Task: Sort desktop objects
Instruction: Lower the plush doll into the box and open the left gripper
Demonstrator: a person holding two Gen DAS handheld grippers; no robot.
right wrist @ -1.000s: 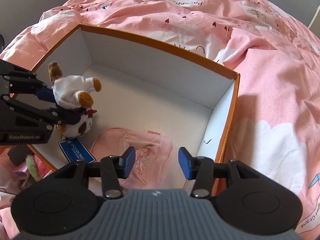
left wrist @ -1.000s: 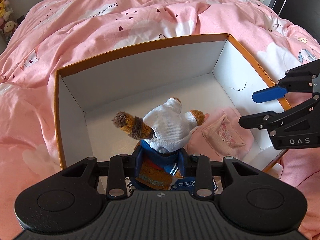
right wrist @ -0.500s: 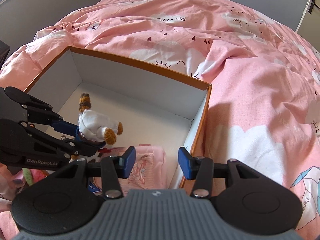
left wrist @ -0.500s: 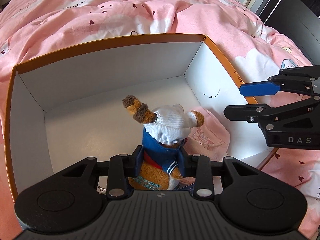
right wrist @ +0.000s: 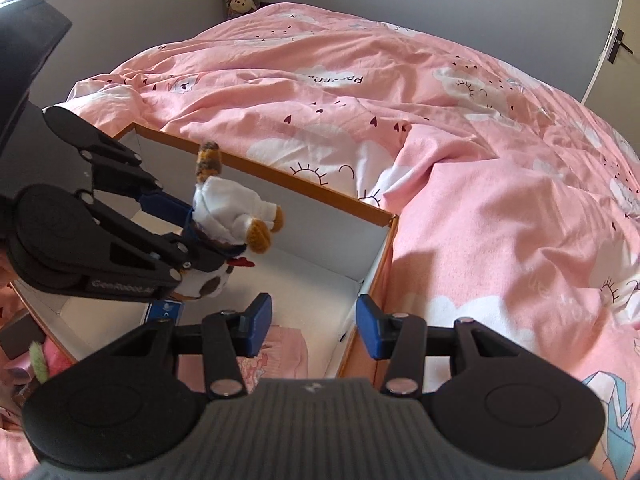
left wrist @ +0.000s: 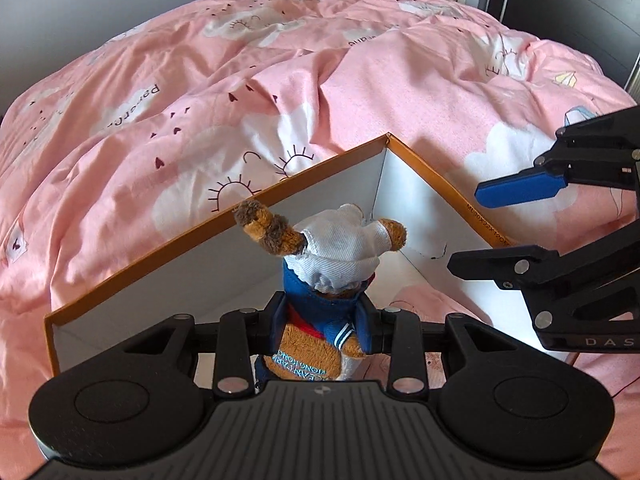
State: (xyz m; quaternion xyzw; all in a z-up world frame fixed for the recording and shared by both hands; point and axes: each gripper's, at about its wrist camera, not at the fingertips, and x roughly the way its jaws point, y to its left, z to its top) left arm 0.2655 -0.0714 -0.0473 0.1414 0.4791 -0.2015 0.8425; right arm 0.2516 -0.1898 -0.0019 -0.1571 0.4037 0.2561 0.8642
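Open box (left wrist: pixel 224 224) on pink bed (left wrist: pixel 240 92)

left claw (left wrist: pixel 320 322): blk, silver screws | right claw (right wrist: pixel 314 326): blue pads

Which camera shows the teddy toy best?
The left wrist view: the plush toy fills the middle, clamped in the left hand-held gripper. The right wrist view shows it smaller, from the side, partly hidden by that gripper.

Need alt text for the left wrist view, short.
The left tongs grip a plush toy in a white hat and blue jacket over an open orange-rimmed box on a pink bedspread. The right tongs hang open and empty at the right, above the box's edge.
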